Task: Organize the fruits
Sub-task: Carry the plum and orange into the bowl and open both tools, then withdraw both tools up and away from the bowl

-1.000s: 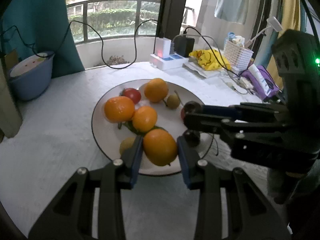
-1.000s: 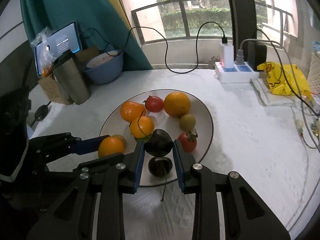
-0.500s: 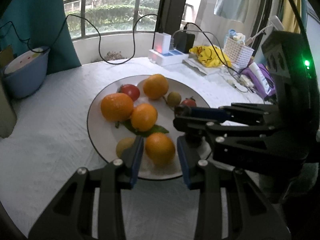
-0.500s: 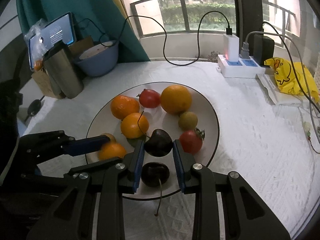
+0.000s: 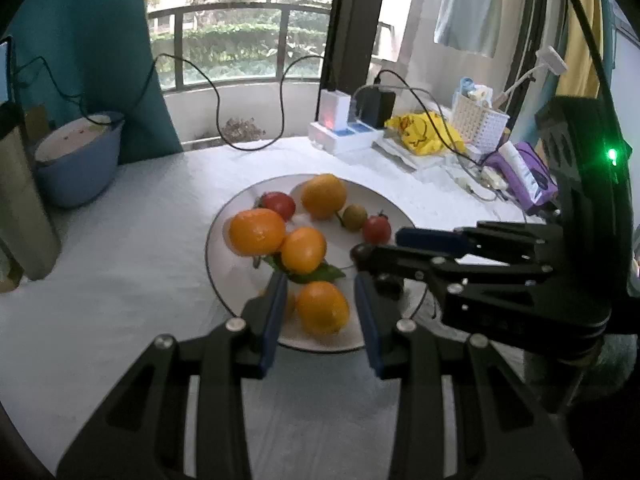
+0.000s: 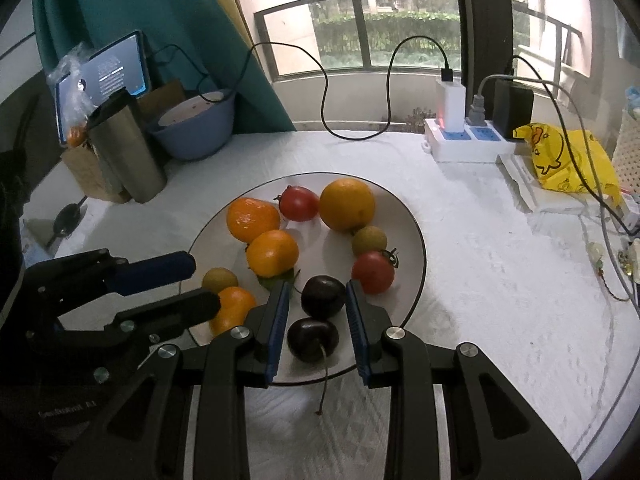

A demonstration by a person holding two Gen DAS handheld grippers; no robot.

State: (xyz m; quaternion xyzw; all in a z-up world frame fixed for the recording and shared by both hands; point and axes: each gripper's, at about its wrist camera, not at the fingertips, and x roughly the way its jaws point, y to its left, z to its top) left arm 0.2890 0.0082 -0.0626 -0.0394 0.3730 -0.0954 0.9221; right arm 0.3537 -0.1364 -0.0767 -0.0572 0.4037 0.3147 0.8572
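Note:
A white plate [image 6: 412,248] on the table holds several oranges, two red tomatoes, small green-brown fruits and two dark cherries. My left gripper [image 5: 320,300] is open over the plate's near edge, its fingers either side of an orange [image 5: 322,307] that rests on the plate [image 5: 224,224]. My right gripper [image 6: 316,300] is open, its fingers either side of a dark cherry [image 6: 322,297] lying on the plate. A second cherry [image 6: 313,339] with a long stem lies just nearer. The right gripper also shows in the left wrist view [image 5: 380,246].
A steel tumbler [image 6: 128,152], a blue bowl [image 6: 192,126] and a tablet [image 6: 102,76] stand at the back left. A power strip [image 6: 468,142] with chargers, a yellow bag [image 6: 568,160] and a white basket [image 5: 480,124] stand at the back right. Cables trail over the cloth.
Both grippers have opened and drawn back. The left let go of the orange and the right let go of the cherry; both fruits now rest on the plate.

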